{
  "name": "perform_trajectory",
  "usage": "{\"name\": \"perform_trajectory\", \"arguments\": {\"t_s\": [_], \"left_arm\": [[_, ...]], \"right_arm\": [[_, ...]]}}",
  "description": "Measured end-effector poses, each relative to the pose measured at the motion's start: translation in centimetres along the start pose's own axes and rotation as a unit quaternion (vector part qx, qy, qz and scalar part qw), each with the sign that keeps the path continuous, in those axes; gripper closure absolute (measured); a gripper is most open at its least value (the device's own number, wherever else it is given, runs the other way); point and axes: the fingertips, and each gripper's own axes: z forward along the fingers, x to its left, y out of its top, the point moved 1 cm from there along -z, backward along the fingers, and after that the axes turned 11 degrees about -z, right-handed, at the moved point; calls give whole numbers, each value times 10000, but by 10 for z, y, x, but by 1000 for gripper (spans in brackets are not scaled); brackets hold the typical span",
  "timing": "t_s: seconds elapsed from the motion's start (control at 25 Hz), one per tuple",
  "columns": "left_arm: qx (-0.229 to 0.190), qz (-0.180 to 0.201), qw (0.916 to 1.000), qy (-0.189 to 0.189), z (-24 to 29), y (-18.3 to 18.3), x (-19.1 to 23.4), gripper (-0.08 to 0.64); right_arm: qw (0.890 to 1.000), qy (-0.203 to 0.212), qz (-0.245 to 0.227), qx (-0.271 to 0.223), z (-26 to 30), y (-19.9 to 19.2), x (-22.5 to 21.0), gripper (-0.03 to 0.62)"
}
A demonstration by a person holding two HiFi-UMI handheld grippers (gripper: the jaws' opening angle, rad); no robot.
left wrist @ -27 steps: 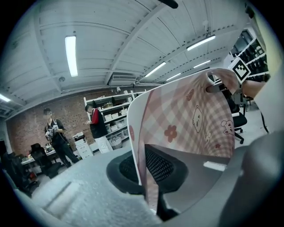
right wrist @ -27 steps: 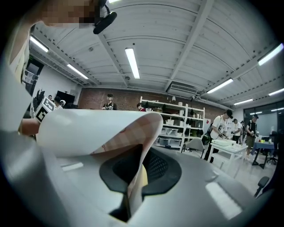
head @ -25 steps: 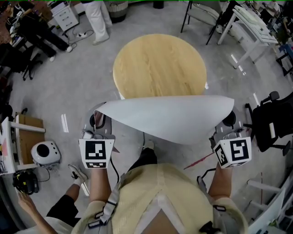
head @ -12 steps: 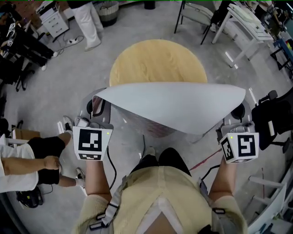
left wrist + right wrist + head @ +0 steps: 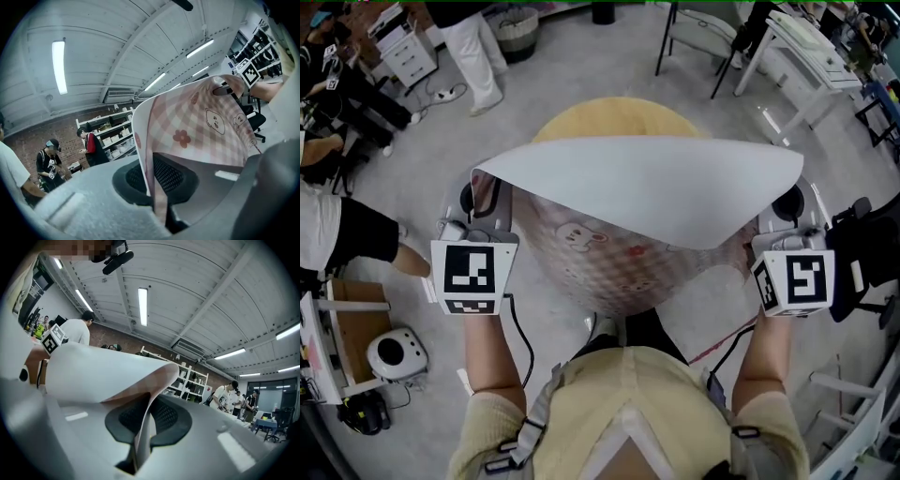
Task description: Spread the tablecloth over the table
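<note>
1. The left gripper (image 5: 484,201) has its jaws pinched together on one corner of the tablecloth (image 5: 637,183). The left gripper view shows the pink-checked edge clamped between the two pads (image 5: 161,176).
2. The right gripper (image 5: 788,208) is likewise closed tight on the opposite corner. In the right gripper view the cloth's edge runs down into the narrow slit between its jaws.
3. The tablecloth hangs stretched between the two grippers, white side up, billowing above the round wooden table (image 5: 614,114).
4. A second ago the cloth was held on the near side of the table and almost the whole wooden top was bare. Now it has been carried out over the table, and only the far arc of the top shows beyond the cloth's leading edge.
5. Both grippers have moved from the table's near side to its left and right flanks.
6. The cloth's underside, a pink check with bear faces and flowers, now shows over the table's near edge; earlier it was barely visible.
</note>
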Motion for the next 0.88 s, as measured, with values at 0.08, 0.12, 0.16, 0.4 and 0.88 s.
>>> {"name": "perform_trajectory", "arguments": {"t_s": [0.08,0.12,0.16,0.4,0.88], "left_arm": [[30,97,9999,64,16,5,6,552],[34,137,9999,91,25,7,9,552],[36,167,9998,117,35,10,12,552],[303,265,9988,265,95,10,35,552],[1090,481,9928,144,220,-30,41,551]], "right_arm": [[10000,44,-62,-49,16,-3,-7,581],[9999,63,-102,-76,26,-4,-10,581],[9998,80,-138,-101,35,-6,-14,581],[9991,291,-280,-91,99,-26,-27,580],[9971,643,-39,393,196,-109,-41,580]]}}
